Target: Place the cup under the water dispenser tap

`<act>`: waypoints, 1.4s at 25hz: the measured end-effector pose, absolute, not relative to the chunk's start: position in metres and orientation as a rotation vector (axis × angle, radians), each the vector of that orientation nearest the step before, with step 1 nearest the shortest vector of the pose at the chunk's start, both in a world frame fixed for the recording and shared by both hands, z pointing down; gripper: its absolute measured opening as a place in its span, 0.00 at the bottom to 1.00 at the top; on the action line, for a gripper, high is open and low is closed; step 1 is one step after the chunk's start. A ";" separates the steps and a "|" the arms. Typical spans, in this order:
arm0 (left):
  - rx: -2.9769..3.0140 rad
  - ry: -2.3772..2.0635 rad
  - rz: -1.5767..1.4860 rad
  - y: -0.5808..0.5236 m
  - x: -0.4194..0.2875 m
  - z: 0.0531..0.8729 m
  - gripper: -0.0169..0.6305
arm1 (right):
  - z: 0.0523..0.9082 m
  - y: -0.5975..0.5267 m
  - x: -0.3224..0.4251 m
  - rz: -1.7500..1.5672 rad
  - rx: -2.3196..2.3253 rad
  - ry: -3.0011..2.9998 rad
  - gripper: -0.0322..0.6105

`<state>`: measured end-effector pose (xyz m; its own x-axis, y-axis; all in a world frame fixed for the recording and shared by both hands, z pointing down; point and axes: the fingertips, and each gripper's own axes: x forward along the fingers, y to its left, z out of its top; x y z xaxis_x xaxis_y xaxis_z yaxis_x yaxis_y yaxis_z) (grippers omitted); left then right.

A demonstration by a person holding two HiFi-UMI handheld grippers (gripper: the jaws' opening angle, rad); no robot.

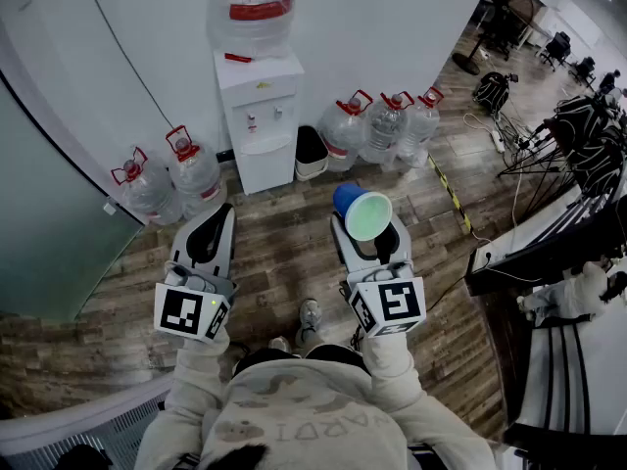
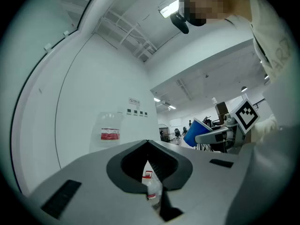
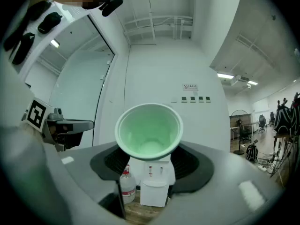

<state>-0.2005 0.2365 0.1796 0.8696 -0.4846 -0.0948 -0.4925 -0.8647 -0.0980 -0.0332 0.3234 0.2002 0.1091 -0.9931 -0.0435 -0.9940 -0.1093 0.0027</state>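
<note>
The water dispenser stands against the wall, with water bottles on the floor at both sides and a bin just beside it. The right gripper pinches the cup between wide-set jaws, well apart from the dispenser. The left gripper has its jaws pressed together on nothing. Both grippers are held level, side by side, pointing at the dispenser.

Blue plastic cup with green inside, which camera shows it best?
The right gripper view: the blue plastic cup sits centred between the jaws, mouth facing the camera. The head view shows it small from above; the left gripper view, only its blue side.
</note>
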 end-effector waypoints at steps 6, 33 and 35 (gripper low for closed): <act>-2.919 0.762 0.108 0.239 -0.203 0.179 0.03 | 0.199 0.325 -0.037 0.067 -2.314 2.077 0.49; -2.883 0.860 0.107 0.159 -0.124 0.182 0.03 | 0.208 0.224 0.037 0.083 -2.199 2.226 0.49; -2.872 0.870 0.109 0.152 -0.114 0.181 0.03 | 0.208 0.215 0.047 0.087 -2.189 2.234 0.49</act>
